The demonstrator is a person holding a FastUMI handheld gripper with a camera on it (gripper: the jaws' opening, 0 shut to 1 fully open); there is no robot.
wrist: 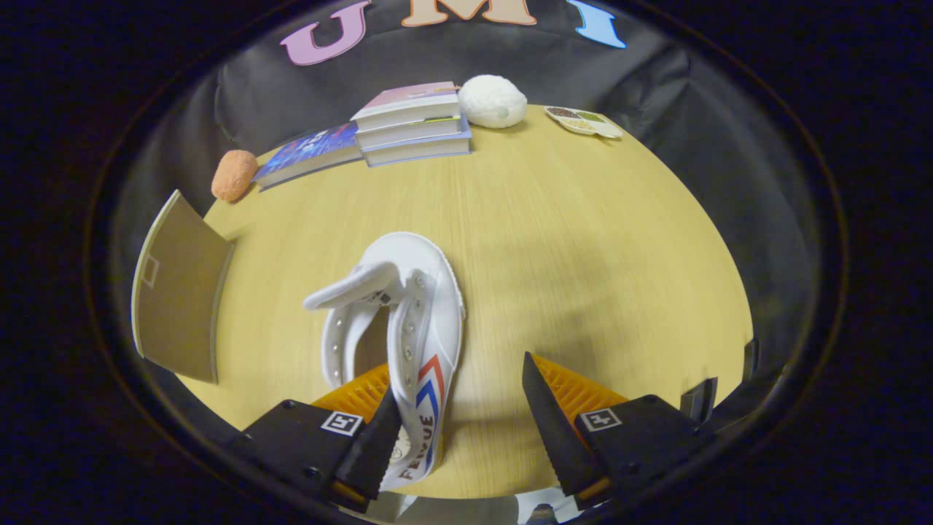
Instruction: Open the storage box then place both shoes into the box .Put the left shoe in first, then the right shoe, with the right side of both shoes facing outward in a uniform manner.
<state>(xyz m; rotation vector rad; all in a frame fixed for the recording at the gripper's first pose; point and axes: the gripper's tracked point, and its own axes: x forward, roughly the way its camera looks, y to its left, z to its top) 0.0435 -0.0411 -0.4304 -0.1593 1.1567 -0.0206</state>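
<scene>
A white canvas shoe [415, 313] with red and blue stripes on its side lies on the wooden table [583, 240], toe pointing away from me, tongue flopped out to the left. My gripper [459, 415] is open. Its left finger [364, 423] reaches into the shoe's opening against the inside of the right side wall, and its right finger [554, 423] stands apart over bare table to the right of the shoe. To the left, a brown cardboard flap of the storage box [178, 288] stands up at the table's edge.
At the back of the table lie a stack of books [412, 124], a flat book [310, 153], a white fluffy ball [492, 100], an orange sponge-like lump [233, 175] and a small white dish [587, 120]. Black cloth walls ring the table.
</scene>
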